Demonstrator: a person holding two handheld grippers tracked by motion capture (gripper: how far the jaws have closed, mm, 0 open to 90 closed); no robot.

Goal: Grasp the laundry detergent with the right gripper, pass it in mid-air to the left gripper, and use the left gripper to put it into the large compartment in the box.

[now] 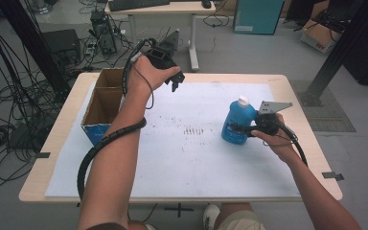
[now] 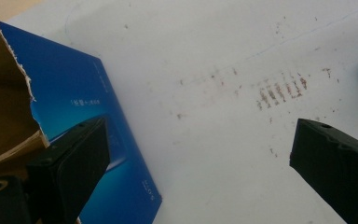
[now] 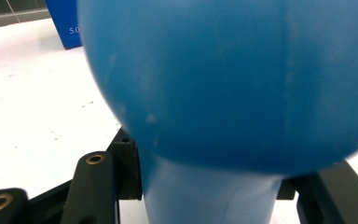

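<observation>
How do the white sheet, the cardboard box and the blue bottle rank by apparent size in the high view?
1. White sheet, largest by far.
2. Cardboard box.
3. Blue bottle, smallest; the right tongs are shut on it and cover part of it.

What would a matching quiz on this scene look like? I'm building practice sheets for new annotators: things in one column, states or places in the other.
Things:
1. blue bottle
2. cardboard box
3. left gripper
4. right gripper

States or places:
A. jaws wide open, held above the table
B. at the table's left edge, open on top
C. upright, white cap, clamped
D. shut on the bottle

Pairs: 1-C, 2-B, 3-A, 4-D
</observation>
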